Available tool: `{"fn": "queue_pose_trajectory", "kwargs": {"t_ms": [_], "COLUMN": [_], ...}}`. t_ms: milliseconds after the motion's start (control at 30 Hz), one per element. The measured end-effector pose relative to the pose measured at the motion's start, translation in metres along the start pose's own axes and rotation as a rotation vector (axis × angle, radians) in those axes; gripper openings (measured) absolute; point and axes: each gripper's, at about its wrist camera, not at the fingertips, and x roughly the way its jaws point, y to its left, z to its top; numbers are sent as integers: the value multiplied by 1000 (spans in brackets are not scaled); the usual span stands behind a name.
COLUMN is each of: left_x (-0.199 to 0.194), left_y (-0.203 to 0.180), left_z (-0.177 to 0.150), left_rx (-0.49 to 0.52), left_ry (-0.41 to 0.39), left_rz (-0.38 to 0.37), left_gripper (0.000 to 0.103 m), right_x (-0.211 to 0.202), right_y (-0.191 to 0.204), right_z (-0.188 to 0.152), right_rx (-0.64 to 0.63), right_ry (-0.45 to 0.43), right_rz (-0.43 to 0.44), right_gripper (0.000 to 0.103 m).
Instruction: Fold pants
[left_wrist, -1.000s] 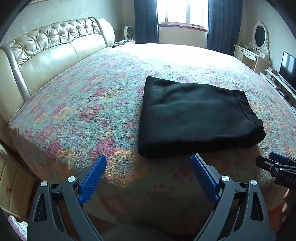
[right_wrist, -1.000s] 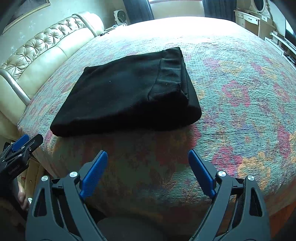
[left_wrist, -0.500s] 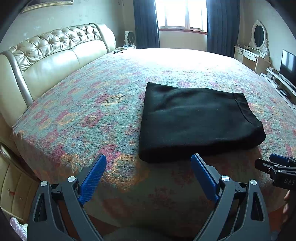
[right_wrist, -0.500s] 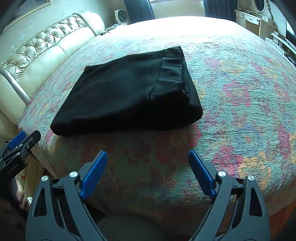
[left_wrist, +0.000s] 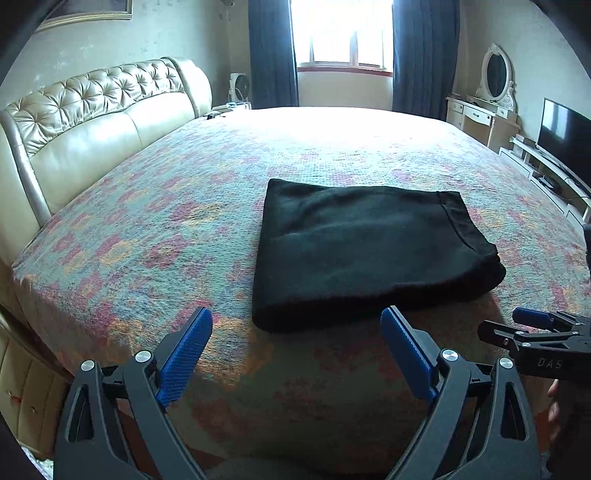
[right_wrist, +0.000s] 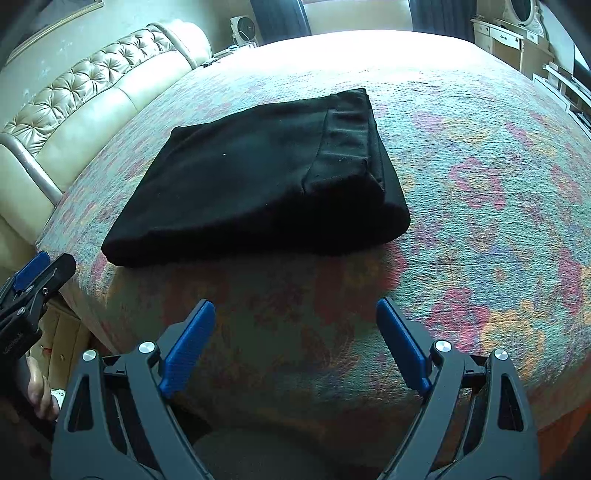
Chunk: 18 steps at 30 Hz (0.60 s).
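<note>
Black pants lie folded into a thick rectangle on the flowered bedspread, near the bed's front edge. They also show in the right wrist view, waistband on the right side. My left gripper is open and empty, just short of the fold's near left corner, above the bed's edge. My right gripper is open and empty, a little back from the fold's near edge. Each gripper shows at the side of the other's view: the right one, the left one.
A padded cream headboard runs along the left. A window with dark curtains is at the far end. A dressing table with mirror and a TV stand at the right. Drawers sit below the bed's left edge.
Both grippers have drawn back and tilted up a little from the folded pants; more of the room shows in the left view. The pants have not moved. Both grippers stay open.
</note>
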Motion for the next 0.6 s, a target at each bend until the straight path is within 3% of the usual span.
{"fn": "queue_pose_trajectory", "kwargs": {"t_ms": [333, 467, 600], "left_x": [-4, -6, -8], "left_y": [-13, -20, -30], "left_z": [0, -1, -6], "left_rx": [43, 76, 123], "left_ry": [8, -8, -8], "left_rz": [-173, -124, 72], "left_gripper": [91, 91, 91], "right_x": [1, 1, 1], "right_y": [1, 0, -3], "right_z": [0, -1, -1], "right_rx": [1, 18, 35], "right_ry": [1, 9, 11], "right_rz": [10, 19, 25], "right_gripper": [89, 89, 89]}}
